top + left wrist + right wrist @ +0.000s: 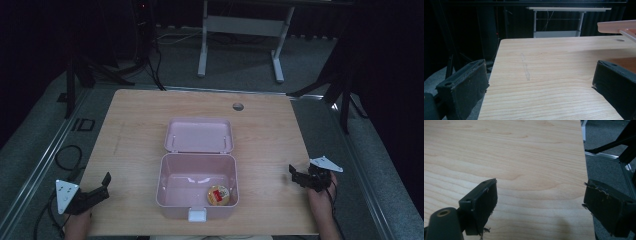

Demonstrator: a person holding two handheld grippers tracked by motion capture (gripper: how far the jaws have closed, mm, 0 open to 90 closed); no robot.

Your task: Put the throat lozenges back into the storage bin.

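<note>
A pink box [197,186] sits in the middle of the wooden table [130,125], a little toward the six o'clock edge, with its lid [199,135] thrown back flat at twelve o'clock of the tub. Inside, tucked into the corner at about five o'clock, lies a small round container [218,195] with a yellow and red top, close against the front and right walls; the rest of the tub floor is bare. A white latch [197,215] juts from the front wall and nearly reaches the table's near edge. The left gripper [102,188] rests at the table's eight o'clock corner, right over the left edge, its jaws spread wide and holding nothing; in the left gripper view bare wood runs away between them and a pink edge of the box [616,27] shows at two o'clock. The right gripper [296,176] sits at four o'clock, just inside the right edge, well apart from the box, jaws also wide apart and empty; in the right gripper view one jaw hangs over wood and the other over the table's edge and the grey floor [609,173]. Open wood lies on both sides of the box, and a broad strip beyond the lid up to a small round hole [238,106] near the far edge.
</note>
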